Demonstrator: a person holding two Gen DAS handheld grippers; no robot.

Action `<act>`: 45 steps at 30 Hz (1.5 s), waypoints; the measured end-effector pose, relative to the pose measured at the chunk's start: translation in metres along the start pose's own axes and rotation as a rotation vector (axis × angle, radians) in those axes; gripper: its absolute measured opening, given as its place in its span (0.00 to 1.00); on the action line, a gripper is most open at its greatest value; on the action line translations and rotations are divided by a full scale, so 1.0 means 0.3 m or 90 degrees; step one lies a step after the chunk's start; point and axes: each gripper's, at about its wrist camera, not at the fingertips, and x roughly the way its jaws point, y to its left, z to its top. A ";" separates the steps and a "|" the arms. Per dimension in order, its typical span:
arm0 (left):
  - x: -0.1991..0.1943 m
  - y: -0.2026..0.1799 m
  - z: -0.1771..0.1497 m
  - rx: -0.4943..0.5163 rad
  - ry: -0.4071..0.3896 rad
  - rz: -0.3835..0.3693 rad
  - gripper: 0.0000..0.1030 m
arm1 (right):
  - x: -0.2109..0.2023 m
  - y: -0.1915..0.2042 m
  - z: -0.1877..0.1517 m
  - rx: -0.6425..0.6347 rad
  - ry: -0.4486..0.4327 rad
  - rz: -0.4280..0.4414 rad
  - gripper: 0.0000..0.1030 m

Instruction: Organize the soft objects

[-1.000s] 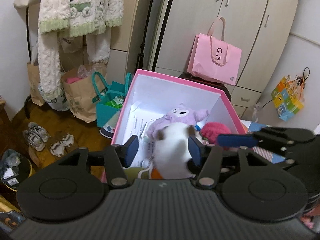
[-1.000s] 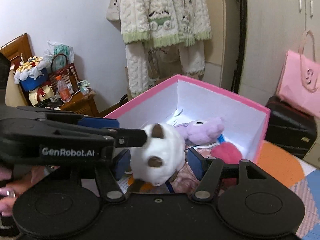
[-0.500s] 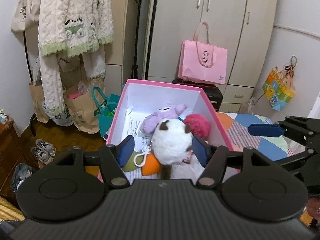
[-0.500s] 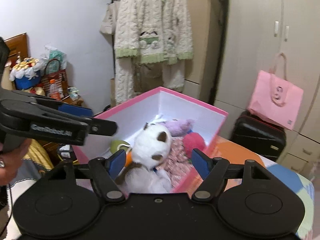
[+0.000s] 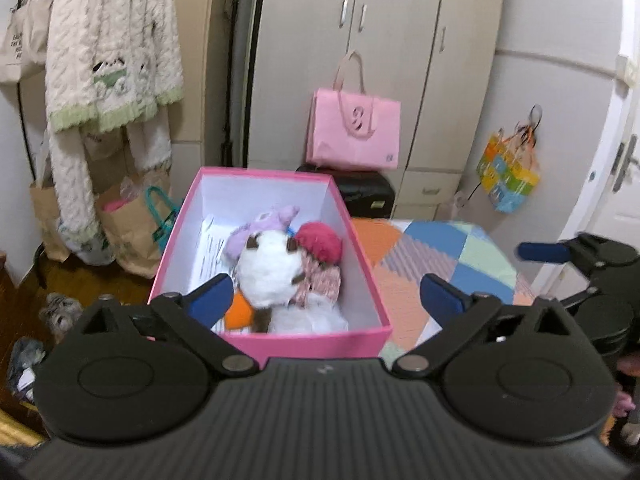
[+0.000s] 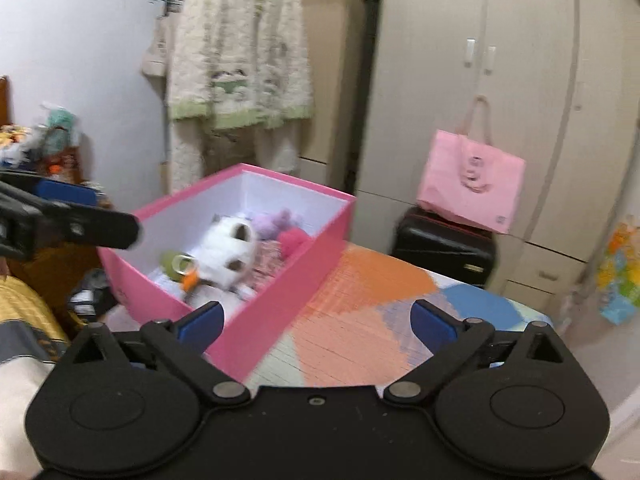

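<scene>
I find the left gripper [image 5: 326, 294] with its blue-padded fingers spread wide, its jaws having just been opening, and nothing between the pads. The right gripper [image 6: 316, 320] stands equally wide, also just opened, and empty. Both sit on the near side of the pink box [image 5: 304, 344], clear of its rim. The box rests on the patchwork bedspread [image 6: 360, 320] at its left edge. Inside I note the white plush toy with brown ears [image 5: 270, 276] lying on top of the pile, in the near half of the box. Touching its far side are a purple plush [image 5: 276, 220] and a red fuzzy ball [image 5: 320, 242]; an orange piece [image 5: 236, 316] lies at its near left. In the right wrist view I also record a green item [image 6: 174, 262] beside the orange piece. A pink shopping bag [image 5: 356, 132] stands on a black suitcase [image 6: 444, 248] beyond the box, against the wardrobe [image 5: 400, 60].
</scene>
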 end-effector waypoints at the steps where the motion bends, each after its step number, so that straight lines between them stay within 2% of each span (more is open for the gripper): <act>1: 0.001 -0.010 -0.003 0.006 0.006 0.007 0.98 | -0.007 -0.007 -0.008 0.006 0.005 -0.016 0.98; 5: -0.006 -0.064 -0.019 0.026 0.022 0.061 0.98 | -0.047 -0.031 -0.039 0.024 0.025 -0.056 0.98; 8: -0.018 -0.094 -0.028 0.029 0.034 0.102 0.99 | -0.076 -0.066 -0.063 0.064 0.043 -0.045 0.98; 10: -0.026 -0.110 -0.045 0.037 0.037 0.113 1.00 | -0.100 -0.082 -0.085 0.095 0.043 -0.054 0.98; 14: -0.040 -0.136 -0.097 0.036 0.013 0.124 1.00 | -0.137 -0.064 -0.123 0.083 0.033 -0.129 0.98; 18: -0.036 -0.165 -0.144 0.028 0.004 0.140 1.00 | -0.146 -0.076 -0.156 0.129 0.038 -0.126 0.98; 24: -0.022 -0.188 -0.163 0.025 0.008 0.151 1.00 | -0.120 -0.075 -0.205 0.185 0.039 -0.144 0.98; 32: 0.006 -0.210 -0.187 0.031 0.039 0.146 1.00 | -0.141 -0.036 -0.239 0.171 0.048 -0.167 0.98; 40: 0.000 -0.235 -0.234 0.039 0.038 0.129 1.00 | -0.204 -0.038 -0.268 0.163 0.034 -0.209 0.98; 45: -0.007 -0.224 -0.254 0.036 0.016 0.125 1.00 | -0.241 -0.019 -0.280 0.154 0.018 -0.225 0.98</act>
